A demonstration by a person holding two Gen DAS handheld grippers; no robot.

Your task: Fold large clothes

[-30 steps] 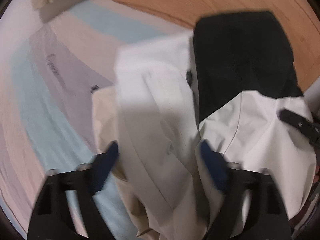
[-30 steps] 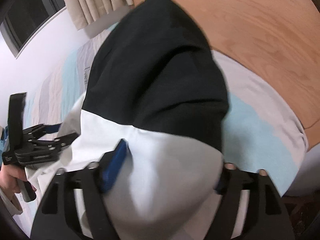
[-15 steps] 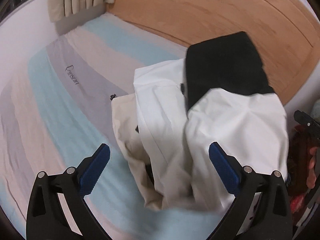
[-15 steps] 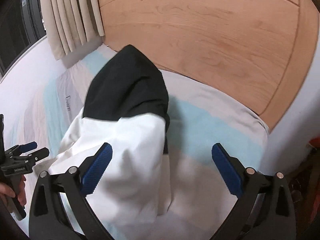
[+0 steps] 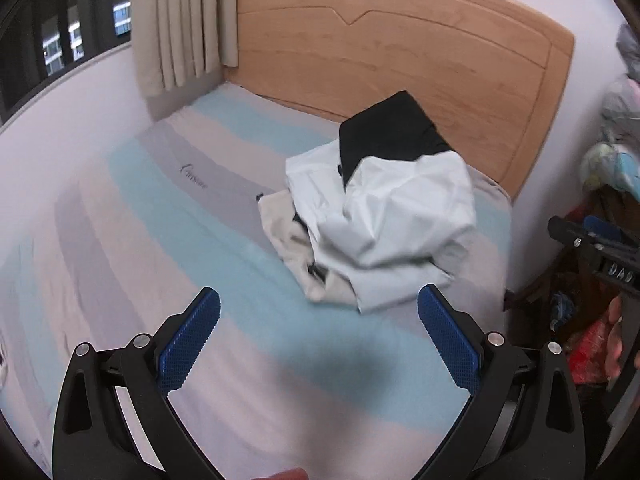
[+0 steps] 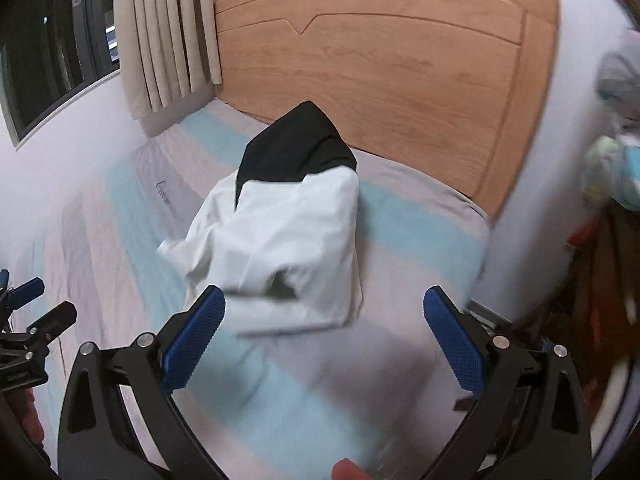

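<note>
The white-and-black garment (image 5: 384, 216) lies bunched near the headboard (image 5: 400, 52), over a cream piece (image 5: 280, 224). My left gripper (image 5: 318, 334) and right gripper (image 6: 324, 334) hang wide open, empty, short of it. I judge the next step is regrasping an edge.

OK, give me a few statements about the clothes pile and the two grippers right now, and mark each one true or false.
1. The left gripper is clamped on the white garment. False: its jaws stand open over the striped bedsheet, holding nothing.
2. The right gripper is open and empty. True.
3. A black garment lies at the pile's headboard end. True.
4. The pile hangs off the bed's edge. False: it rests wholly on the sheet.
5. A beige garment shows beside the white one. True.
</note>
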